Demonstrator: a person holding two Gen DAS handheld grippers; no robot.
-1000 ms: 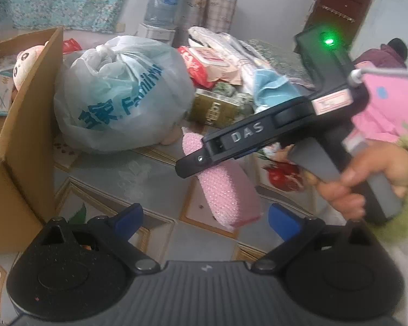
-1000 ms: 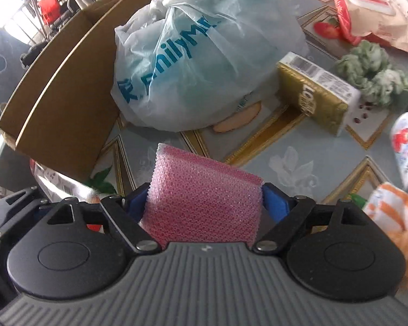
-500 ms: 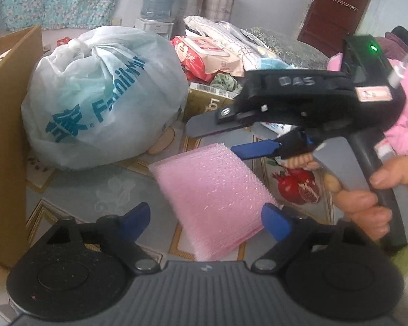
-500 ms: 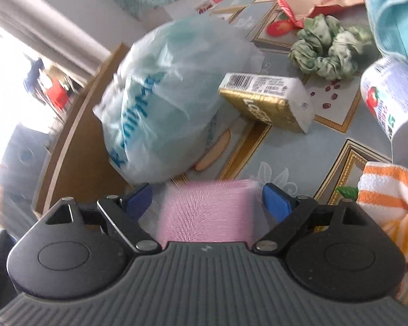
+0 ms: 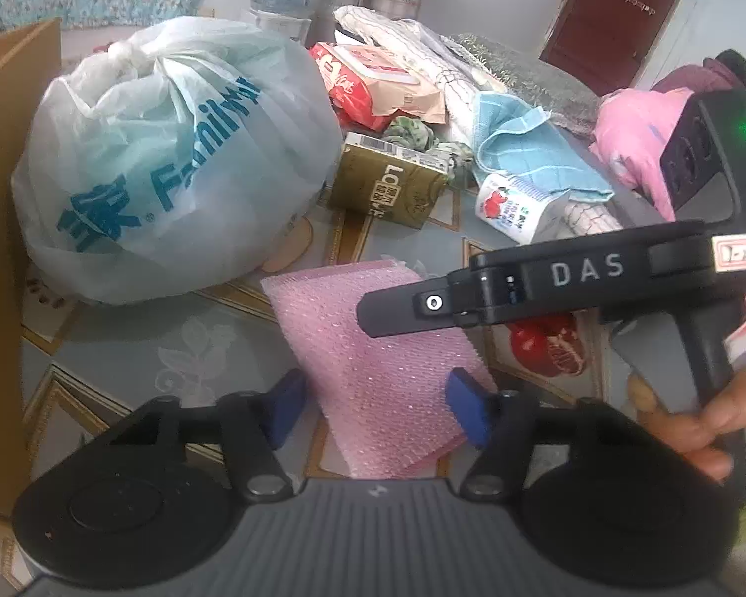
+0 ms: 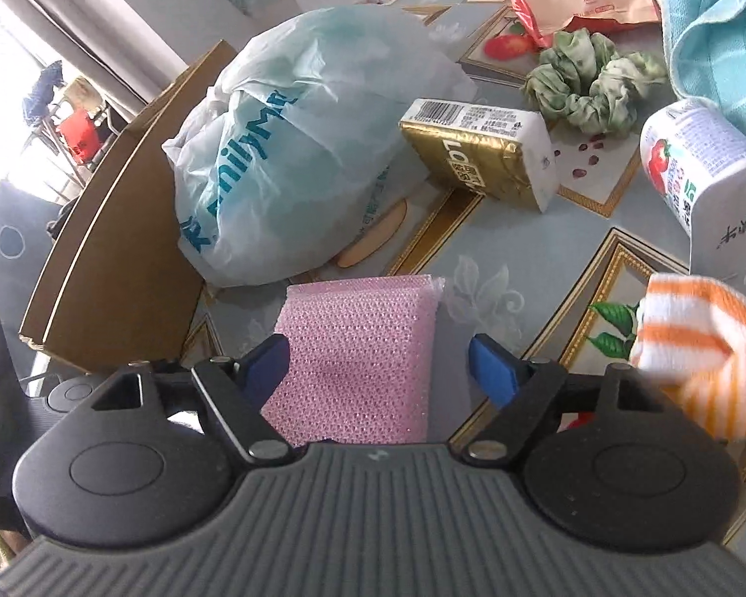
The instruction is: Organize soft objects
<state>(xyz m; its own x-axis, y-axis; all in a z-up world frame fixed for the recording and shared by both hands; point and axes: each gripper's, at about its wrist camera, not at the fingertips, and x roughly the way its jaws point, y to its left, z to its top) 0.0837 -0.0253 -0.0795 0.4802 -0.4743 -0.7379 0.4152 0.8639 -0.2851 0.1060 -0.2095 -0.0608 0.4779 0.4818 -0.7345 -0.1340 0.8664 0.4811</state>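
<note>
A pink bubble-wrap pouch (image 5: 373, 353) lies flat on the patterned tablecloth (image 5: 124, 343) at lower centre of both views — light, springy and slightly slick by the look of it, best pinched across its short edges. The left gripper (image 5: 375, 410) straddles it, jaws closing, pads not yet pressing. The right gripper (image 6: 378, 365) also has the pouch between its blue fingers (image 6: 492, 368), jaws closing, a gap showing on one side. Beyond, upper left: a knotted, crinkled plastic bag (image 5: 174, 149) beside a cardboard box (image 6: 124, 229); a foil-gold carton (image 6: 477, 154) and a green fabric scrunchie (image 6: 587, 79) upper right.
</note>
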